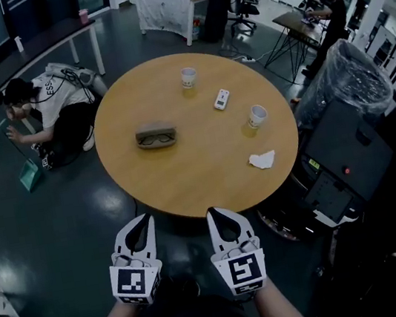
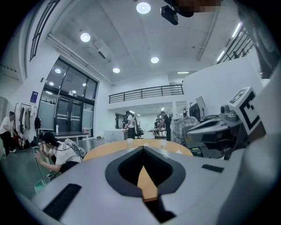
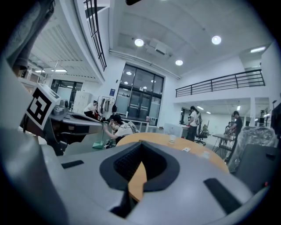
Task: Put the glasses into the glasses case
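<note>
Well beyond left tongs [image 1: 146,220] and right tongs [image 1: 212,213] lies the glasses case [image 1: 156,136].

the near half of the round table [image 1: 187,186] is bare wood, so the way is open from the left gripper [image 1: 146,218] and right gripper [image 1: 211,212], both held just off the near edge with jaws together, up to the glasses case [image 1: 156,136]. a crumpled tissue [image 1: 262,160] and a paper cup [image 1: 256,115] stand off to the right. a white remote [image 1: 222,99] and a second cup [image 1: 188,77] sit beyond the case, well apart from it.
</note>
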### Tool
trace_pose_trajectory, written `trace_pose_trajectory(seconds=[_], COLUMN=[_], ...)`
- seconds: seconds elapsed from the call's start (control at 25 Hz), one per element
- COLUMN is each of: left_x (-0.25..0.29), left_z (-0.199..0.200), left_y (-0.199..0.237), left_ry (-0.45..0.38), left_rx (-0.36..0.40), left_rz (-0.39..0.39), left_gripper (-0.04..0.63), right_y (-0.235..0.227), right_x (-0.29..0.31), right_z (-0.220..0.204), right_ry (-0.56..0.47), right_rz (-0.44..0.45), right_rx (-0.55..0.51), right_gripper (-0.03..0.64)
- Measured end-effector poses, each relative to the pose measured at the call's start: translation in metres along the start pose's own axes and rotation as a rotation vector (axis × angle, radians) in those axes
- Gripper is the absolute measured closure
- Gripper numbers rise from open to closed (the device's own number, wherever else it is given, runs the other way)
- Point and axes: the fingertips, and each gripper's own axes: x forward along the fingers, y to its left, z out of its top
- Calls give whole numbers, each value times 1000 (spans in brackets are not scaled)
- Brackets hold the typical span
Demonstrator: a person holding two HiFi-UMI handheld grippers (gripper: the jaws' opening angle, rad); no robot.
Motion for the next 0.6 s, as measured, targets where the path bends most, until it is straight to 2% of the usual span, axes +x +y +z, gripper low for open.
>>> trace_pose_trajectory(seconds=[0.32,0.6], left_x=[-3,-31], left_z=[3,0], left_y=[8,22], left_ry=[-20,-17], left_rx=[-26,-26], left_rz=[-19,-44], left_gripper=[589,589], right_y=[0,27], right_x=[0,-4], right_z=[3,17], right_ry=[4,25], right_rz=[-36,-50], right_rx=[20,11], right_gripper=[630,630])
